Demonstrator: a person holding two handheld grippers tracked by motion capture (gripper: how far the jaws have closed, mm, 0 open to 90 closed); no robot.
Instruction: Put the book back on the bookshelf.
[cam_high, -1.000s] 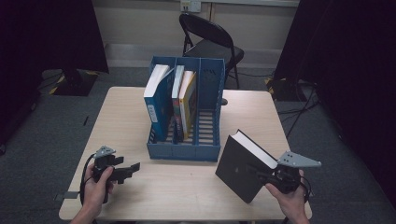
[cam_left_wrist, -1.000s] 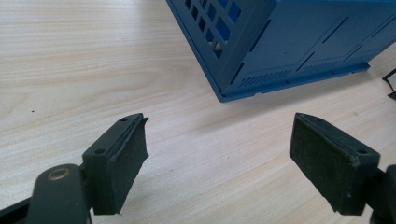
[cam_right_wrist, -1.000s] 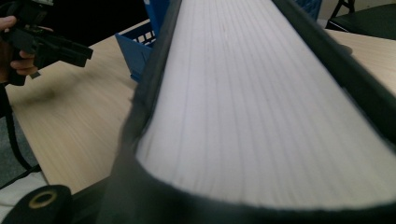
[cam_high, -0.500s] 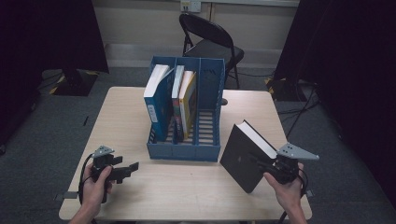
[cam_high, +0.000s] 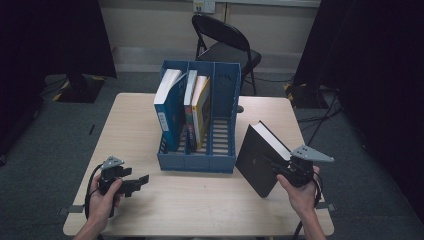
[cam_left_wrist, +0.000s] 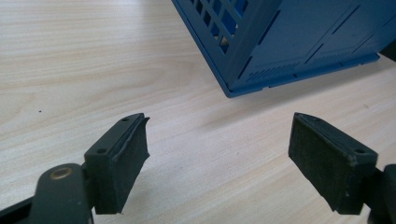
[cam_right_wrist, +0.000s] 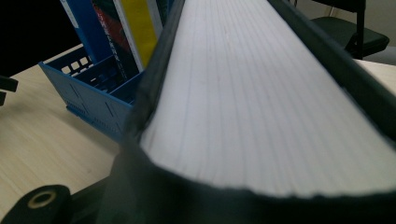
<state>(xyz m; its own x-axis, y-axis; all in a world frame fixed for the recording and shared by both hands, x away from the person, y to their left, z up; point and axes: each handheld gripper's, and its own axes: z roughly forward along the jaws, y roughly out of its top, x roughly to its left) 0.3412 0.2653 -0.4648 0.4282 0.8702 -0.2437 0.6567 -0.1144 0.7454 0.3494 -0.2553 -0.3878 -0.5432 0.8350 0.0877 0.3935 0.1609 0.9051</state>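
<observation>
The tabletop (cam_high: 150, 115) lies bare along its left edge and across the near strip between the two hands. The blue file rack (cam_high: 200, 160) stands mid-table, toward the far edge, with three compartments: a blue book (cam_high: 167, 107) leans in the left one, two more (one yellow (cam_high: 201, 107)) stand in the middle, and the right one shows open slats. The black book (cam_high: 257, 157) hangs tilted above the right near corner, just beside the rack, apart from it. The right gripper (cam_high: 287, 170) is clamped on its lower edge; in the right gripper view the page block hides the jaws. The left gripper (cam_high: 142, 180) rests near the left near corner, jaws apart on nothing.
</observation>
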